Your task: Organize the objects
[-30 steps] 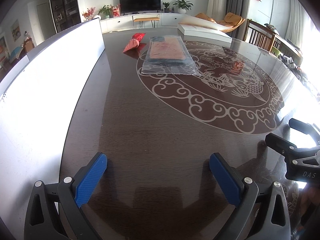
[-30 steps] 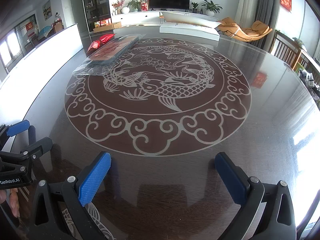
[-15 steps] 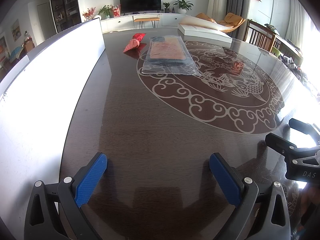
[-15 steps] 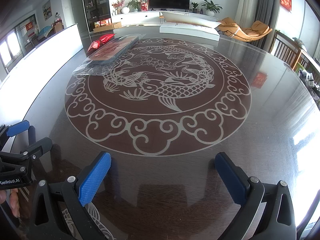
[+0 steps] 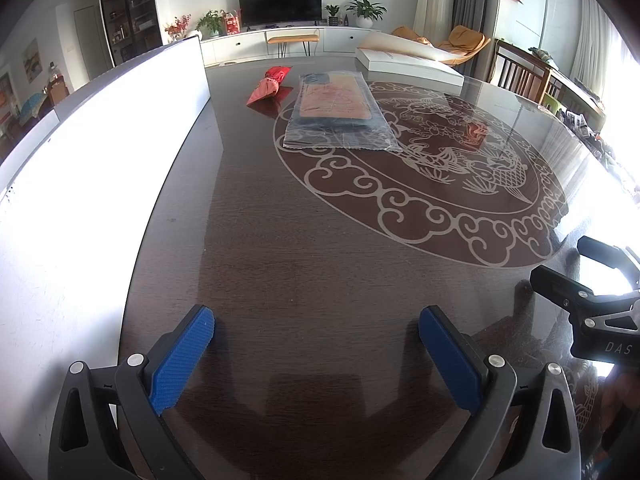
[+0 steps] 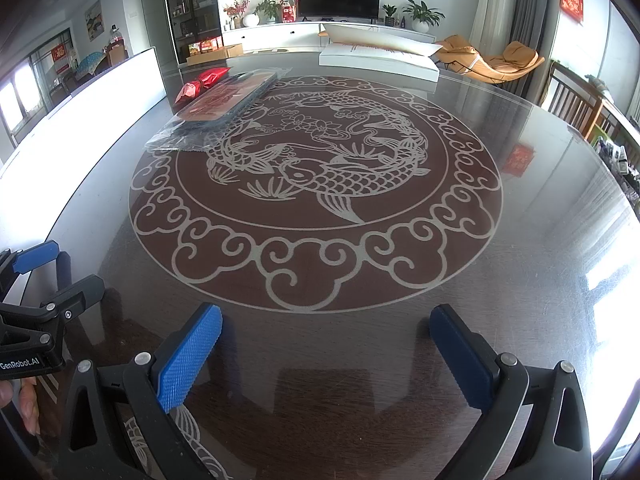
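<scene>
- A dark, glossy surface (image 5: 304,248) fills both views, with a large pale round pattern of a fish ringed by curling clouds (image 6: 316,184) set into it.
- The left gripper (image 5: 316,354) hovers low over the bare surface. Its jaws stand wide open, blue pads facing each other, with nothing between them.
- The right gripper (image 6: 326,354) hovers the same way, just short of the near rim of the round pattern. Its jaws are also wide open and empty.
- Each gripper shows at the edge of the other's view: the two are side by side, close together but apart.
- A flat clear plastic bag (image 5: 338,114) holding an orange-red card lies on the surface, far ahead of the left jaws and slightly right of their centre line. From the right jaws it lies far ahead and to the left (image 6: 218,108). It overlaps the far rim of the pattern.
- A small red pouch (image 5: 270,84) lies just beyond the bag, on its left side, near it; whether they touch is unclear.
- A tall white panel (image 5: 80,168) stands along the surface to the left of the left jaws.
- A flat white box (image 6: 380,62) rests at the far end of the surface, well beyond both pairs of jaws.
- Fingertips (image 6: 28,404) of a hand show at the lower left edge of the right view.
</scene>
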A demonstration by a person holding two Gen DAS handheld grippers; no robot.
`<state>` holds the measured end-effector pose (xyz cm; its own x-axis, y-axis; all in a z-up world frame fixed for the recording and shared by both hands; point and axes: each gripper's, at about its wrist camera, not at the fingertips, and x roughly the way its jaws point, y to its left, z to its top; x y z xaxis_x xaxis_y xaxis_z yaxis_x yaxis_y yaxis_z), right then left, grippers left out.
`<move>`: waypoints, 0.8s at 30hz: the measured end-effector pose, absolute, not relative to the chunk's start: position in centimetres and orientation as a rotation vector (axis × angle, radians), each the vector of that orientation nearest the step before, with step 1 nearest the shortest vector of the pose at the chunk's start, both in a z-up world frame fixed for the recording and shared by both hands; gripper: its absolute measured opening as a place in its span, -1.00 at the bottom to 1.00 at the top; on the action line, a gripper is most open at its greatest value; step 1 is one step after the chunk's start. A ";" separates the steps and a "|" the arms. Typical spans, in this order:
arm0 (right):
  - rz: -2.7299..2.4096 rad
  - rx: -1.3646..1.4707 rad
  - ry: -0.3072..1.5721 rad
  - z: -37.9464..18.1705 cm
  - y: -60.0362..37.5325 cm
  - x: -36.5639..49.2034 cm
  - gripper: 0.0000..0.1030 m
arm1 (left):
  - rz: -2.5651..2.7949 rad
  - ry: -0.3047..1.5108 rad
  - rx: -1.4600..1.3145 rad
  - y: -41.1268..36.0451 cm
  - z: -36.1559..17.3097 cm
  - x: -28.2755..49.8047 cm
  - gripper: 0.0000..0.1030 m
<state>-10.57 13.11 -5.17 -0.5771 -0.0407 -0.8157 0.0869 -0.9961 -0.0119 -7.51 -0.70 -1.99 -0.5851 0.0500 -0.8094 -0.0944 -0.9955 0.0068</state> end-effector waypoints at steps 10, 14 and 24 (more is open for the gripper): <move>-2.726 1.408 0.078 -5.2 13.1 -10.6 1.00 | 2.714 0.077 -1.391 -0.7 -1.9 -7.5 1.00; -2.726 1.408 0.078 -5.2 13.1 -10.6 1.00 | 2.700 0.083 -1.384 -0.8 -1.9 -7.3 1.00; -2.651 1.452 0.047 -2.5 11.1 -16.0 1.00 | 2.709 0.076 -1.381 -0.7 -1.9 -7.3 1.00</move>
